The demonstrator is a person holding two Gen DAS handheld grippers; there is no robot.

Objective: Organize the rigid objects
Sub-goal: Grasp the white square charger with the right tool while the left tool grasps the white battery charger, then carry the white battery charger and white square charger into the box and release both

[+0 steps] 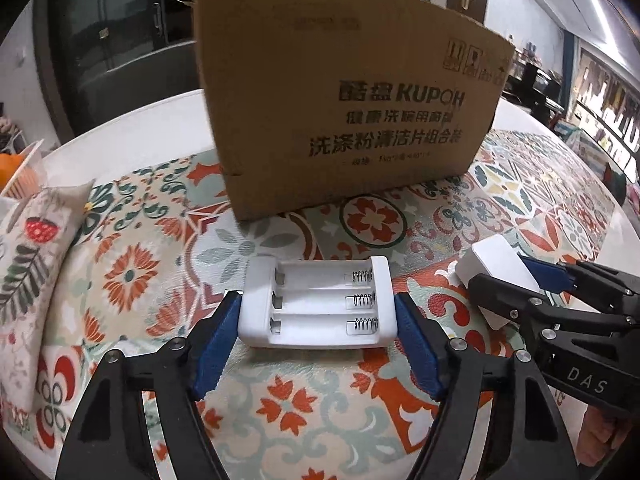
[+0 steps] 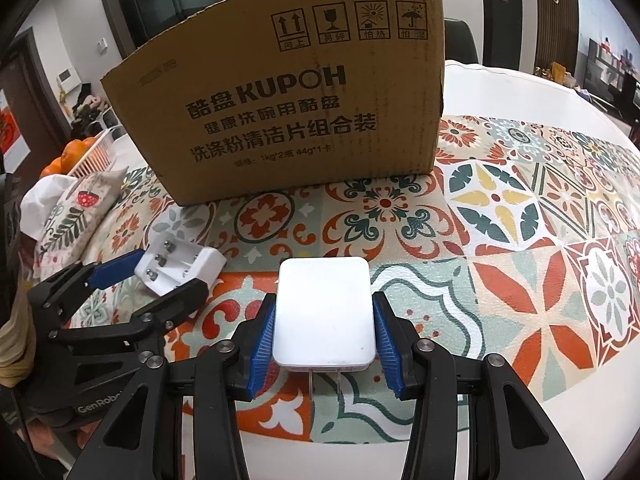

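Blue pads of the left gripper (image 1: 318, 308) are clamped on the short ends of the white battery charger (image 1: 316, 306), on the patterned tablecloth (image 1: 320, 420). The right gripper (image 2: 324, 320) is clamped on the white plug adapter (image 2: 324, 312). The cardboard box (image 2: 288, 92) stands at 12 o'clock.

Battery charger (image 1: 316, 305) between the left gripper's (image 1: 318, 320) fingers, on the patterned mat (image 1: 320, 412); plug adapter (image 2: 325, 314) between the right gripper's (image 2: 325, 332) fingers, just right of the charger; cardboard box (image 1: 344, 108) ahead of both; cushion (image 1: 30, 276) far left, basket (image 2: 98, 152) behind it
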